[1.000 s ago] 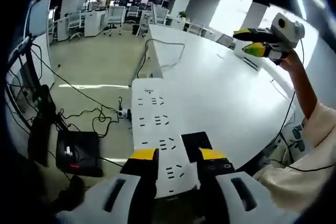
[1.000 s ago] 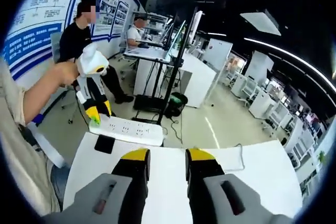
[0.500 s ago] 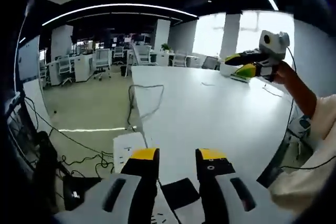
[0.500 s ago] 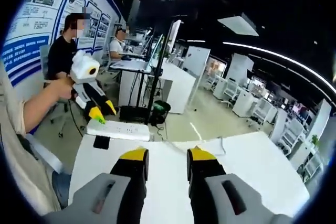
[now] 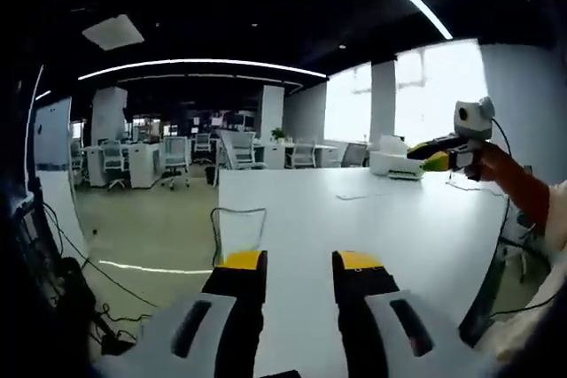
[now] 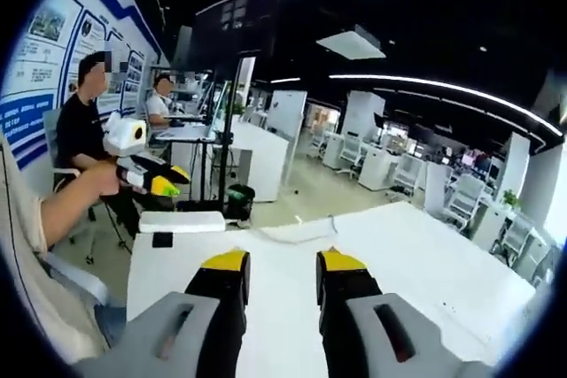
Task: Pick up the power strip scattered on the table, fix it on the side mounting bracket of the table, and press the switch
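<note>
The white power strip point(image 6: 182, 221) lies along the far left edge of the white table point(image 6: 292, 298) in the right gripper view, with a small black item point(image 6: 162, 239) beside it. My left gripper point(image 6: 165, 186), held by a hand, hovers just above the strip's left end and looks apart from it. In the left gripper view, the left gripper point(image 5: 299, 261) stands open over the table point(image 5: 372, 219) with nothing between its jaws. My right gripper point(image 6: 283, 261) is open and empty too. It also appears far right, the right gripper point(image 5: 436, 155) raised over the table.
A thin cable point(image 5: 237, 221) loops on the table near its left edge, the same cable point(image 6: 306, 226) trailing from the strip. Two people sit at desks point(image 6: 190, 135) beyond the table. A monitor stand point(image 6: 221, 139) rises behind the strip. Open floor point(image 5: 142, 236) lies left.
Both cameras have tilted upward. The power strip has dropped out of the left gripper view below the jaws. The left gripper, earlier at the strip's end, now sits above it.
</note>
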The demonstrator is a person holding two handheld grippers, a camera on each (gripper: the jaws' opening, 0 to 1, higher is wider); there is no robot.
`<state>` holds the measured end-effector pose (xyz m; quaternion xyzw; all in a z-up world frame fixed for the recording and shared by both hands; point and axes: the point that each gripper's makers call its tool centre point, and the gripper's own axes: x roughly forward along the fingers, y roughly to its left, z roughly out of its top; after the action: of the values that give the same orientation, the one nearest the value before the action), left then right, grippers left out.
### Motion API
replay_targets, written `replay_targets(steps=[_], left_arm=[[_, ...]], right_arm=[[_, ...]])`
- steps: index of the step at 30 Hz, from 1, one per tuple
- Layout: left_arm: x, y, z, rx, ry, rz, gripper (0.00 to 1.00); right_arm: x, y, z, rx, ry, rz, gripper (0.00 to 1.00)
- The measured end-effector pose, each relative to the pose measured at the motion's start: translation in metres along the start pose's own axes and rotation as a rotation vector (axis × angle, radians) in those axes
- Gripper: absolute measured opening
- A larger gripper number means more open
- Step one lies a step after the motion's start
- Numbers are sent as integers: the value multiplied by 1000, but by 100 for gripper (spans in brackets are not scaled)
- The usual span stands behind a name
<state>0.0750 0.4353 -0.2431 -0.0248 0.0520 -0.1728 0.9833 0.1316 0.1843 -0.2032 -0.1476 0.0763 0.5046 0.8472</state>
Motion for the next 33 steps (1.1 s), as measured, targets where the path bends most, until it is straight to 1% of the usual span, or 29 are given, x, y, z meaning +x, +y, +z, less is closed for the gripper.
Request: replay_targets(steps=[3,6,11,12,13,15,18,20,21,23,25,27,30,32,33], left_arm=[[2,-9,8,10,-1,-8,35],[4,-16,14,24,-10,-14,36],[10,-30,25,28,-45,-35,37],[12,-34,26,33,-46,-43,38],[14,-36,27,37,-51,-41,40],[16,-39,29,53,-66,-35,46],[18,-45,34,50,-107,-36,47],[20,-47,34,48,-110,-42,46],[21,-50,31,47,-97,-44,46],[23,-53,29,59,-89,-43,46],[24,-56,28,58,-92,-52,46],[24,-62,28,48,-111,-70,46],[25,-69,24,56,-121,-78,46],[27,-68,15,71,-92,-55,49],[27,-68,13,79,-98,-49,51]], right_arm=[[-19,-8,-2,20,-24,-37,26],[-38,-23,-4,46,-58,-87,26],[-72,-37,-18,99,-90,-142,28],[-76,-41,-20,106,-94,-151,28],[-85,-46,-23,124,-106,-174,28],[-98,-53,-30,146,-125,-197,29],[-118,-63,-37,167,-143,-242,29],[-131,-64,-40,189,-166,-265,29],[-136,-64,-41,209,-184,-265,29],[-148,-63,-46,192,-190,-293,30],[-157,-65,-52,201,-195,-311,31],[-168,-69,-60,215,-204,-331,31],[-184,-76,-71,218,-216,-379,31],[-192,-80,-77,229,-223,-406,31],[-197,-83,-80,234,-231,-420,31]])
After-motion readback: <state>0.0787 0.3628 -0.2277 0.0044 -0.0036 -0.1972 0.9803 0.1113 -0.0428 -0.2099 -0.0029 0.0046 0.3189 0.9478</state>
